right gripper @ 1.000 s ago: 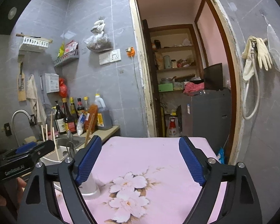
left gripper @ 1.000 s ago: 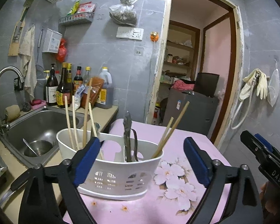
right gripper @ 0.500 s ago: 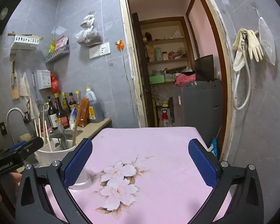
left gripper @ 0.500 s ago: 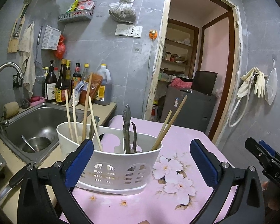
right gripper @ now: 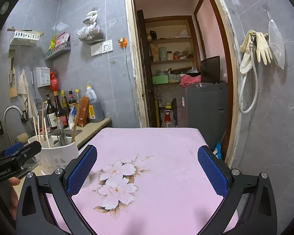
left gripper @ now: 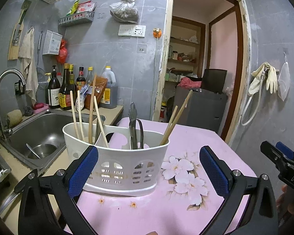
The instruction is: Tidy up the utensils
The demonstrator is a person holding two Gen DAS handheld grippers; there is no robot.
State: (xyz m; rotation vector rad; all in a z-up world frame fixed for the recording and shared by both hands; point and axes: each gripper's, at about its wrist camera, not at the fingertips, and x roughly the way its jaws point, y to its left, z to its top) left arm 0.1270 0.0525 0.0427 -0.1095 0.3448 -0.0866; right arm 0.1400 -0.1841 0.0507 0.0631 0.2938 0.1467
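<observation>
We find both grippers, left (left gripper: 148,168) and right (right gripper: 147,168), just spread wide, empty; caddy (left gripper: 125,164) centre-left; "DAS" readable lower right.

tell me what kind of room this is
Most likely a small home kitchen: a steel sink with a tap, sauce bottles lined along the tiled wall, and a white utensil caddy holding chopsticks on a pink tablecloth.
</observation>
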